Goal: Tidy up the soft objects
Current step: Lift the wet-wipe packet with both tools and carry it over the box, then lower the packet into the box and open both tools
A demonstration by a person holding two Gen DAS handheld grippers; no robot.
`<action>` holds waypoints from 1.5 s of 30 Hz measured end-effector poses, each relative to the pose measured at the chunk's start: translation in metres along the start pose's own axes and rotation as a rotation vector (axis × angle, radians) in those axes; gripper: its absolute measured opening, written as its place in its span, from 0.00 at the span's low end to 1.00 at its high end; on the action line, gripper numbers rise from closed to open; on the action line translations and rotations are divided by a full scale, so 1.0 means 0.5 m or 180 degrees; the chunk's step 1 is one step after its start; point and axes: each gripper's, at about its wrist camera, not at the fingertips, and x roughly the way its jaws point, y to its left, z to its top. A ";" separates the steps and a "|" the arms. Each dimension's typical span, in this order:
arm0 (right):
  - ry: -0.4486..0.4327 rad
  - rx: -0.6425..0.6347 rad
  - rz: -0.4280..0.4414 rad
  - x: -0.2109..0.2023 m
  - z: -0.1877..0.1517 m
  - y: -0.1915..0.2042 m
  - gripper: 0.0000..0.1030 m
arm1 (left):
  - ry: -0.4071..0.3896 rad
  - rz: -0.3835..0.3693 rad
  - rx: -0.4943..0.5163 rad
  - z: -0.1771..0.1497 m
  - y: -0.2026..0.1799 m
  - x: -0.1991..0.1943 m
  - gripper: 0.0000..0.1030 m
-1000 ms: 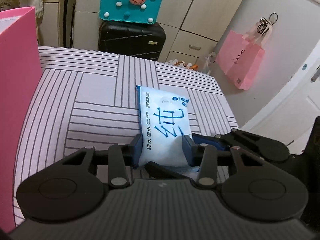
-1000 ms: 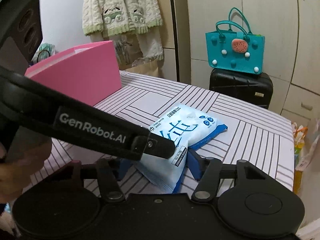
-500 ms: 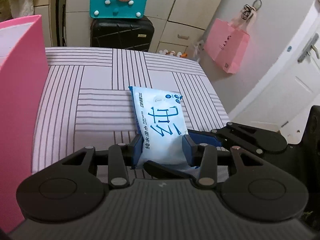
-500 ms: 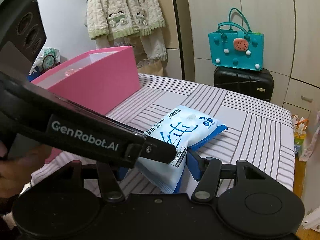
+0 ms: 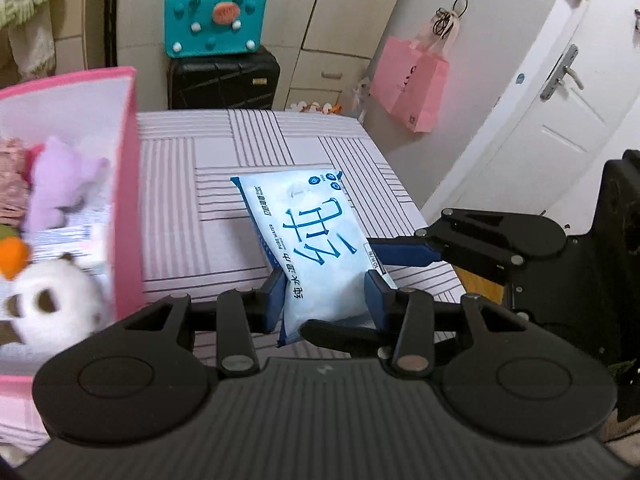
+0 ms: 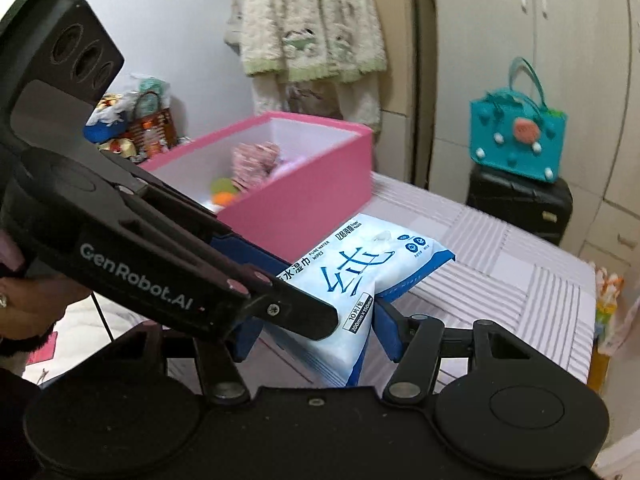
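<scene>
the pack of wet wipes (image 5: pixel 320 256), white and blue with a big blue character, is lifted clear of the striped bed cover (image 5: pixel 248 148), its far end tipped out over the bed. the left gripper (image 5: pixel 326 294) has its blue fingers (image 5: pixel 274 300) clamped on the pack's near end, and the right gripper (image 6: pixel 316 324) squeezes the same pack across its width, one blue finger (image 6: pixel 386 330) pressed on its right edge. the cover is pale lilac with blocks of dark lines set at right angles. at the bed's left side stands a pink box (image 6: pixel 320 184), open-topped, holding a lilac plush (image 5: pixel 60 184), a white plush (image 5: pixel 56 304) and other soft bits. beyond the bed a teal handbag (image 5: pixel 216 24) sits on a black suitcase (image 5: pixel 224 80) against cream cupboards. a pink paper bag (image 5: pixel 408 84) hangs on the white wall beside a white door (image 5: pixel 560 128). a fluffy cream garment (image 6: pixel 312 20) hangs by the wardrobe.
</scene>
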 end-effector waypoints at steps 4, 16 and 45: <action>-0.0088 -0.0128 0.0036 -0.010 0.040 0.050 0.63 | -0.0130 0.0055 0.0018 -0.003 0.019 -0.070 0.40; -0.0211 -0.0226 0.0493 0.065 0.172 0.166 0.63 | -0.0265 0.0374 -0.0109 0.012 0.159 -0.226 0.40; 0.0549 0.0183 0.1008 0.317 0.228 0.215 0.64 | 0.0266 0.0807 -0.0554 0.018 0.412 -0.163 0.54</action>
